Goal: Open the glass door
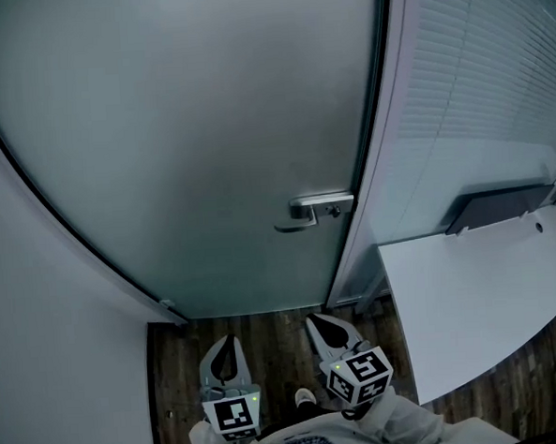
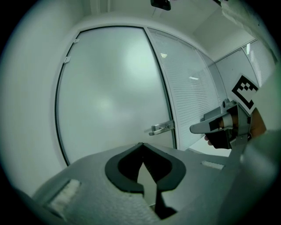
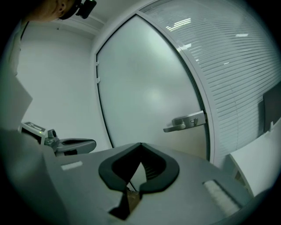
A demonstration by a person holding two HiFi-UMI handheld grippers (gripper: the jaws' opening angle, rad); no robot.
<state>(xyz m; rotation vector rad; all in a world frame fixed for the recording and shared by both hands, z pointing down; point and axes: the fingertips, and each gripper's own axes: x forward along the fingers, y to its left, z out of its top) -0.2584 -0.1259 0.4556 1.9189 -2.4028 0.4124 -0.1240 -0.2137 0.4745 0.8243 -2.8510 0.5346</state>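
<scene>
Head view: the big frosted glass door [image 1: 189,147] is shut; its silver metal lever handle [image 1: 313,209] sits middle right.
Left gripper view: the left gripper [image 2: 141,145] is pinched closed, empty.
Right gripper view: the right gripper [image 3: 141,145] too. Probably best to open it before grabbing the handle.

The left gripper [image 2: 141,145] is seen in the near foreground, its 2 jaws set together with nothing between them. Beyond it, the frosted glass door [image 2: 109,92] is seen shut, with its metal handle [image 2: 161,128] at the right edge. Further right, the right gripper [image 2: 195,128] is held before a slatted panel [image 2: 189,83].
</scene>
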